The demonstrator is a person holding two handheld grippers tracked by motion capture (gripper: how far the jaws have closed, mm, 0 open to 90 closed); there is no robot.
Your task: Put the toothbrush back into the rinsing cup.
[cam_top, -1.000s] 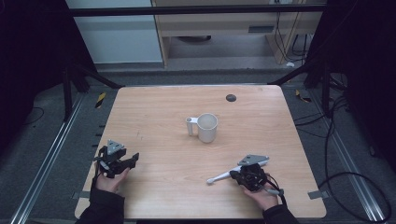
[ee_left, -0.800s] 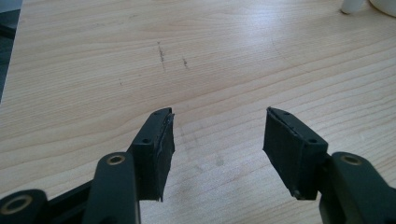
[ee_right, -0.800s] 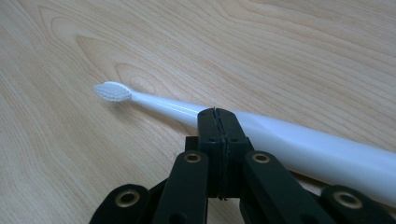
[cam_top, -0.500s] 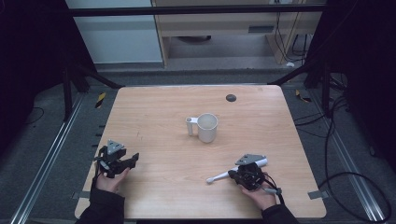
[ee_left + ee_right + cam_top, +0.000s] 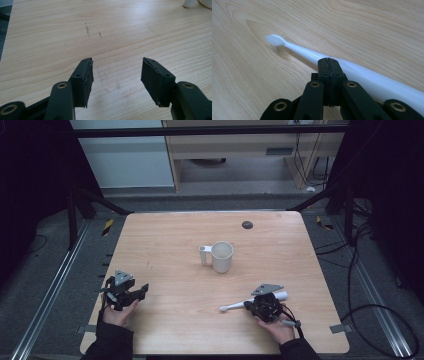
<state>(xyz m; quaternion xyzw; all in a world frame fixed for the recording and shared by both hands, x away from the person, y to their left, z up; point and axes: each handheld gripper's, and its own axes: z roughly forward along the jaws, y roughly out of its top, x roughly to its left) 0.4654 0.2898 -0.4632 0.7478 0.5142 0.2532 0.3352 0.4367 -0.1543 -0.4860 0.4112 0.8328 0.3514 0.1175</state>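
A white toothbrush (image 5: 239, 305) lies flat on the wooden table (image 5: 170, 245) near the front right, with its bristle head (image 5: 275, 40) pointing left. My right gripper (image 5: 256, 306) rests low beside the handle. Its jaws (image 5: 328, 60) are shut pad to pad, and the toothbrush (image 5: 307, 53) passes just behind them, not between them. A white mug (image 5: 221, 256) stands upright at the table's middle, handle to the left. My left gripper (image 5: 141, 290) sits at the front left, open (image 5: 117, 67), with bare wood between its pads.
A small dark round spot (image 5: 247, 225) marks the table's far side. The mug's base (image 5: 205, 2) shows at the top right corner of the left gripper view. Cables and metal rails run along the floor on both sides of the table.
My right hand and gripper have shifted slightly left along the toothbrush, which has turned a little. The left gripper and the mug have not moved.
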